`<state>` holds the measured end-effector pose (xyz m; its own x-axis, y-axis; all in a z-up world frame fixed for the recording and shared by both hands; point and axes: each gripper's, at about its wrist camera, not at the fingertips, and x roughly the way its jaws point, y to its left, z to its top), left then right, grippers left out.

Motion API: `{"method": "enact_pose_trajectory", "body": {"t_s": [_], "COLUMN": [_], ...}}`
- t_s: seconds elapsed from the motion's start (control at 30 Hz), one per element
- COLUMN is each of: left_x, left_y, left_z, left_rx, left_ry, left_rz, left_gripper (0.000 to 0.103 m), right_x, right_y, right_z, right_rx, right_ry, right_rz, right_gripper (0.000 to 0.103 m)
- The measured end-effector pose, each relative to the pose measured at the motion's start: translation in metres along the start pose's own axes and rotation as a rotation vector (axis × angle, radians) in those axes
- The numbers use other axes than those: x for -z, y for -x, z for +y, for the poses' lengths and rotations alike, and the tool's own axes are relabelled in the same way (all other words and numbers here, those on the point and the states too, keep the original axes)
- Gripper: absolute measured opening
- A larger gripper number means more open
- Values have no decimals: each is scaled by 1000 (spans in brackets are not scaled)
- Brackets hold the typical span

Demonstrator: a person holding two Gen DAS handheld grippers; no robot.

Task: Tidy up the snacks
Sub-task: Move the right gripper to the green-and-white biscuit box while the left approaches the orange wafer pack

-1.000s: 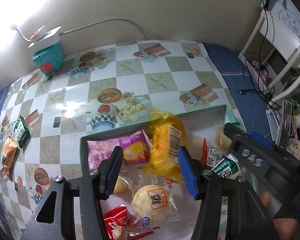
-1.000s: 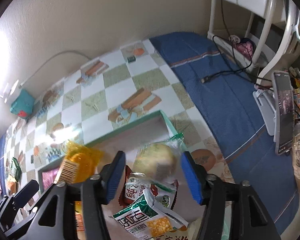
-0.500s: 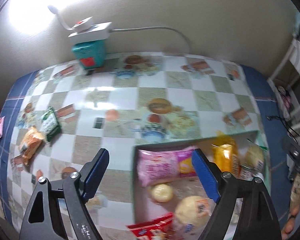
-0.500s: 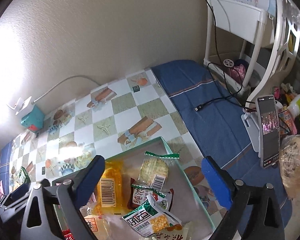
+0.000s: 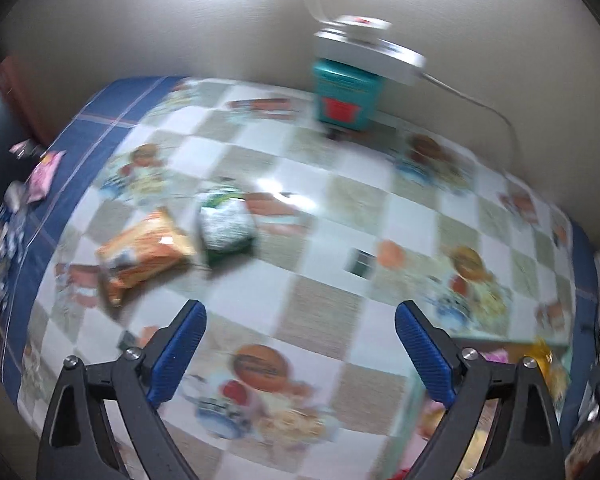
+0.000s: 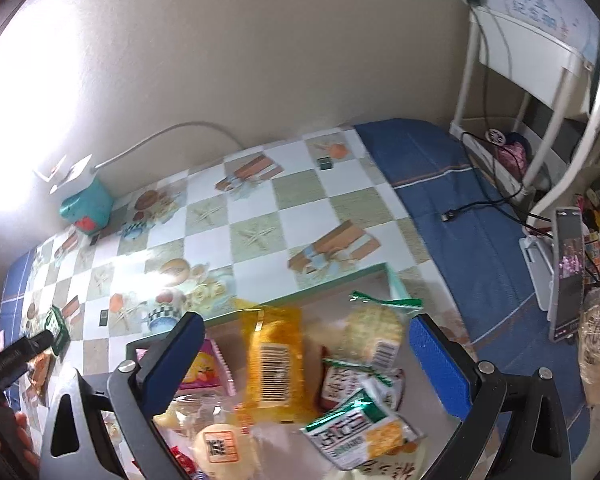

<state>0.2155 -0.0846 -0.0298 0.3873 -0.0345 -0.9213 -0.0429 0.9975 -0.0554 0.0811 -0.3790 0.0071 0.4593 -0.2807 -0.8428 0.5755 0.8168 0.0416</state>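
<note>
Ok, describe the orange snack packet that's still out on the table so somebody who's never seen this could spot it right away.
Start at the teal box against the wall, then come forward and left across the checkered tablecloth. Two loose packets lie side by side there. The orange packet is the left one, longer and flatter than the green-and-white packet beside it.

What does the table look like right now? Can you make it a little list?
tray: green tray holding many snacks
in tray: yellow packet, round cracker
loose snacks: orange bag beside green bag on the cloth
left gripper: jaws opening, nothing between them
right gripper: jaws opening above the tray, holding nothing
</note>
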Motion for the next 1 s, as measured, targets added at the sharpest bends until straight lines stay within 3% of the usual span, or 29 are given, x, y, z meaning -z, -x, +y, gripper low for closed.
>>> {"method": "enact_pose_trajectory", "body": {"t_s": [0.4, 1.0], "left_x": [-25, -25], "left_y": [6, -12], "left_z": [113, 248], "left_rx": [-52, -83], "left_ry": [198, 421], "left_rz": [-27, -3], "left_gripper": [96, 96], "right_x": [10, 54], "right_y": [-7, -22], "right_z": [72, 200], "right_rx": [-25, -114], "right_ry": [97, 288], "right_rz": [13, 58], "right_gripper": [103, 103]}}
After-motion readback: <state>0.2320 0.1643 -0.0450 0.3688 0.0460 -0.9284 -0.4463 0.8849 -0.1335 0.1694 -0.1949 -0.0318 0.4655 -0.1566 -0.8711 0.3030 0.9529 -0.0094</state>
